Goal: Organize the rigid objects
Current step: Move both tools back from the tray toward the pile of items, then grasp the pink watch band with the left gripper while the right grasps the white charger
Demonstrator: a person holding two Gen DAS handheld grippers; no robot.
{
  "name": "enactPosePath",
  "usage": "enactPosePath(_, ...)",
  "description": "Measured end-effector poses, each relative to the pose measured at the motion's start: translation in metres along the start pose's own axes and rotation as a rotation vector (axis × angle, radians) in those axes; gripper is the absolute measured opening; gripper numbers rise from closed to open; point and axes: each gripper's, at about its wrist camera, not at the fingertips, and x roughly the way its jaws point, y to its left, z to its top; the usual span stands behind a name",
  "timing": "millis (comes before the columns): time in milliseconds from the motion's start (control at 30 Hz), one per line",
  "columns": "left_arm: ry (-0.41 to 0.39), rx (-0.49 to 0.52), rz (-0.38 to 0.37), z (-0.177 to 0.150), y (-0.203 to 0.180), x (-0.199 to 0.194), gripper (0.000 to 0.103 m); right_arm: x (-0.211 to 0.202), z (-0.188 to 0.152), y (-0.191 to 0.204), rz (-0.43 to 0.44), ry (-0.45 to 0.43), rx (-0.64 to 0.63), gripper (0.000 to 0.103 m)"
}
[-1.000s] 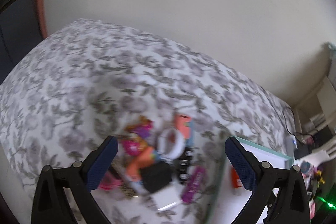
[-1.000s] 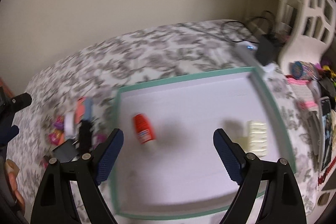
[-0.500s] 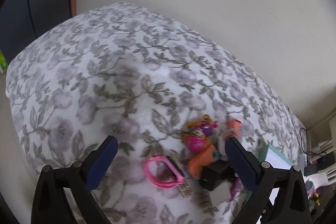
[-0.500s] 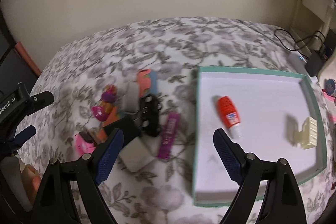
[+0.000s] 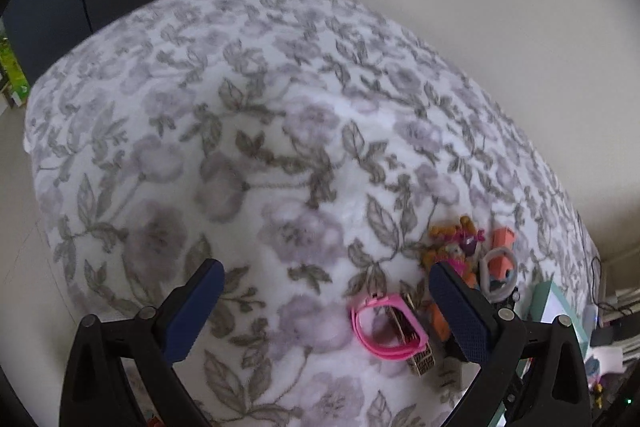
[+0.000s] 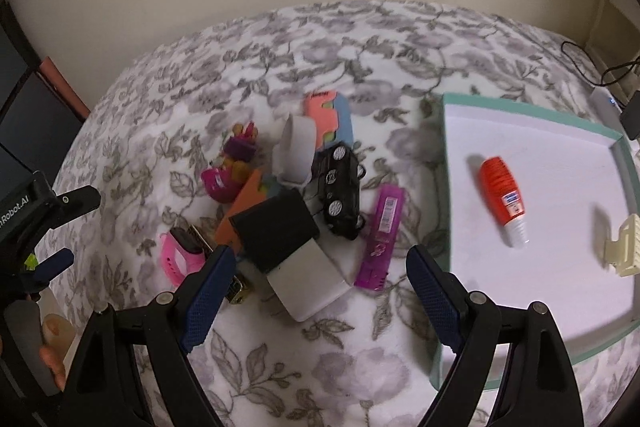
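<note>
On the flowered bed (image 6: pixel 360 39), both tools, left (image 5: pixel 324 311) and right (image 6: pixel 316 291), gaped empty; the toy car (image 6: pixel 340 193) looked light, stiff, best pinched across its sides

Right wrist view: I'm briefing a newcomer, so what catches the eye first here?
A bright heap of small things on the floral blanket: a black toy car, a pink watch and a purple strip. Right of it lies a teal-rimmed tray holding an orange bottle and a cream clip.
</note>
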Motion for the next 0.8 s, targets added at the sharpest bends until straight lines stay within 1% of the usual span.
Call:
enactPosePath(133, 0.063, 0.041, -0.007, -0.005, -0.008, 0.014, 0.103, 0.012, -0.003, -0.002, 0.024, 0.045, 0.017, 0.088)
enactPosePath(300, 0.159, 0.118, -0.013, -0.014, -0.026, 0.035, 0.103, 0.027, -0.005, -0.011, 0.029, 0.092, 0.040, 0.088)
enactPosePath(400, 0.197, 0.146, -0.016, -0.019, -0.033, 0.045, 0.103, 0.032, -0.007, -0.011, 0.025, 0.111, 0.043, 0.088)
enactPosePath(567, 0.235, 0.160, -0.019, -0.022, -0.037, 0.056, 0.103, 0.039, -0.010, -0.003, 0.015, 0.128, 0.005, 0.088)
enactPosePath(700, 0.258, 0.167, -0.006, -0.025, -0.039, 0.064, 0.103, 0.047, -0.014, 0.002, -0.001, 0.140, -0.006, 0.088)
enactPosePath(800, 0.273, 0.177, -0.001, -0.027, -0.041, 0.067, 0.102, 0.049, -0.015, 0.006, -0.019, 0.130, -0.020, 0.088)
